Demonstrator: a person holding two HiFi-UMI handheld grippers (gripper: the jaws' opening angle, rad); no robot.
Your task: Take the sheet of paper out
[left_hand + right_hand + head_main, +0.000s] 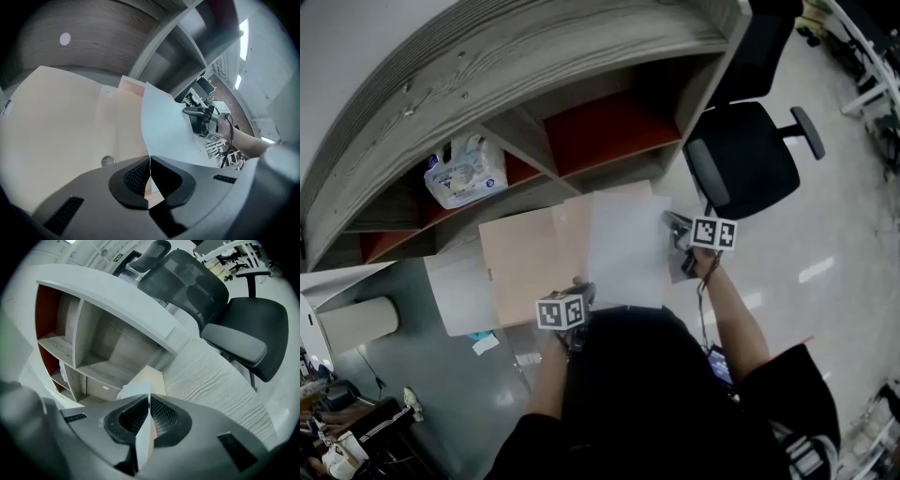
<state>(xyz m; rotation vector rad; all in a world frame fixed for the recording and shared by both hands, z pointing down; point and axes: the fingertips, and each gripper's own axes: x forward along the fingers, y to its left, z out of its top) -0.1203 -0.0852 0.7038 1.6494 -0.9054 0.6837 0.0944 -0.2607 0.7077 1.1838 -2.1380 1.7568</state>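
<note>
A beige folder [525, 258] is held open in front of the shelves, with a white sheet of paper [628, 248] lying over its right half. My left gripper [581, 292] is shut on the folder's near edge; in the left gripper view the jaws [149, 176] meet on a thin edge, with the folder [61, 117] on the left and the sheet [168, 131] on the right. My right gripper [672, 226] is shut on the sheet's right edge. In the right gripper view the sheet [136, 392] runs between the closed pads [161, 416], with the folder [153, 375] behind it.
A grey wooden shelf unit [525, 127] with red back panels stands just behind the folder, a pack of wipes [464, 173] in one bay. A black office chair [750, 155] is at the right. A translucent white sleeve [459, 291] sticks out left of the folder.
</note>
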